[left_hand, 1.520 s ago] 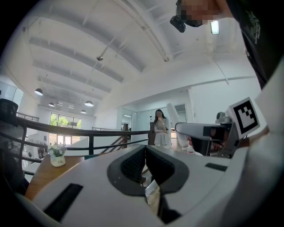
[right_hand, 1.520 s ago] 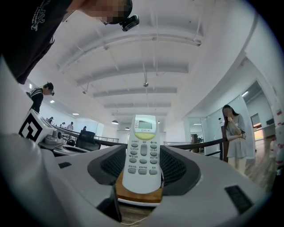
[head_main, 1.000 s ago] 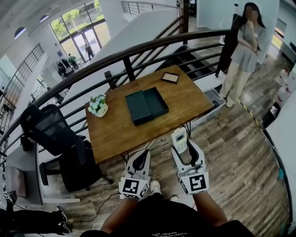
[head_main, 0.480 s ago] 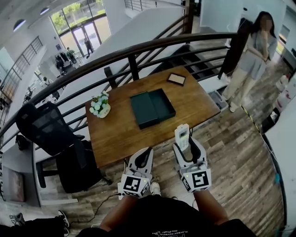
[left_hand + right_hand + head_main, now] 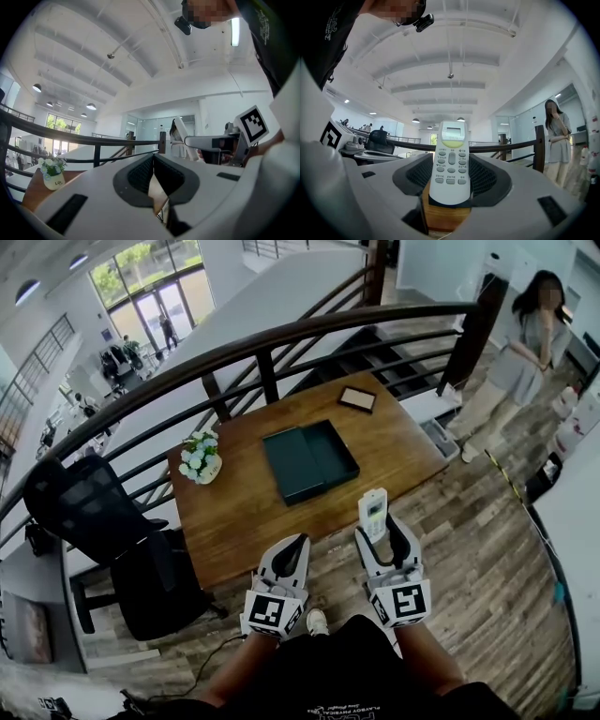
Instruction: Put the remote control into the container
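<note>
White remote control (image 5: 450, 159) is clamped in the right gripper (image 5: 451, 177); only the head view shows the green container (image 5: 309, 460), at eleven o'clock. Left gripper (image 5: 153, 164) alongside, jaws together, empty.

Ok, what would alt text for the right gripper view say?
A white remote control stands upright, clamped in the right gripper, buttons facing the camera. Behind are a dark railing and a standing person.

The container (image 5: 310, 461) sits in the middle of the table (image 5: 234, 512), the flower pot (image 5: 201, 457) to its left, and the remote (image 5: 372, 510) in my right gripper (image 5: 379, 529) is in front of the table.
</note>
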Demonstrator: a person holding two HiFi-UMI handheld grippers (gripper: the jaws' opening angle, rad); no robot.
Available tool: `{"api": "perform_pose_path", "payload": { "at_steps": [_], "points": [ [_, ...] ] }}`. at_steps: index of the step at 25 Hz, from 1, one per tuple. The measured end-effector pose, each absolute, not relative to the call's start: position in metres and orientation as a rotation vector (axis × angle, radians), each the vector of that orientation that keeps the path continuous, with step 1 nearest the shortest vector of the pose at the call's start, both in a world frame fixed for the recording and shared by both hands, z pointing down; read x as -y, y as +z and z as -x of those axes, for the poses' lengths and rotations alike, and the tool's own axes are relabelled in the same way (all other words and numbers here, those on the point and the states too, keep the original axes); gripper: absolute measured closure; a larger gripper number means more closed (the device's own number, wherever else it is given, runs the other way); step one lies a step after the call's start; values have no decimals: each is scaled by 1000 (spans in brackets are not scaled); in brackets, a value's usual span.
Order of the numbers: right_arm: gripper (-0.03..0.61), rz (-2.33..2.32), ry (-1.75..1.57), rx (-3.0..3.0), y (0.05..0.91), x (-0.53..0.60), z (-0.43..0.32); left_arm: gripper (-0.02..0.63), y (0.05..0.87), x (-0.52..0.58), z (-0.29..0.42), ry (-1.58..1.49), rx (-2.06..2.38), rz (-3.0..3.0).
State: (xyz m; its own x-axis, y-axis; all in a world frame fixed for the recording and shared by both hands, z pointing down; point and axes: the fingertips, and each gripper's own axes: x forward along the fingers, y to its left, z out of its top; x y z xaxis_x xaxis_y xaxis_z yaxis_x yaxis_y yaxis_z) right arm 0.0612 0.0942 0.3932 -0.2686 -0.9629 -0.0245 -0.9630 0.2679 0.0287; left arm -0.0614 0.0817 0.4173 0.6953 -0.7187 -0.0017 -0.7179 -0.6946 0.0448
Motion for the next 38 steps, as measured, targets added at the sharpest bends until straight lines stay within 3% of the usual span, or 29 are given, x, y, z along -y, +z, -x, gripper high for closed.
{"api": "perform_pose_path", "payload": {
  "at_steps": [23, 38],
  "points": [
    [334, 1813, 151, -2584, 391, 6, -58, 606, 416, 14, 49, -31, 1289, -2813],
    [334, 1666, 108, -2644, 397, 85, -93, 606, 410, 83, 10, -20, 1442, -2768]
  ]
}}
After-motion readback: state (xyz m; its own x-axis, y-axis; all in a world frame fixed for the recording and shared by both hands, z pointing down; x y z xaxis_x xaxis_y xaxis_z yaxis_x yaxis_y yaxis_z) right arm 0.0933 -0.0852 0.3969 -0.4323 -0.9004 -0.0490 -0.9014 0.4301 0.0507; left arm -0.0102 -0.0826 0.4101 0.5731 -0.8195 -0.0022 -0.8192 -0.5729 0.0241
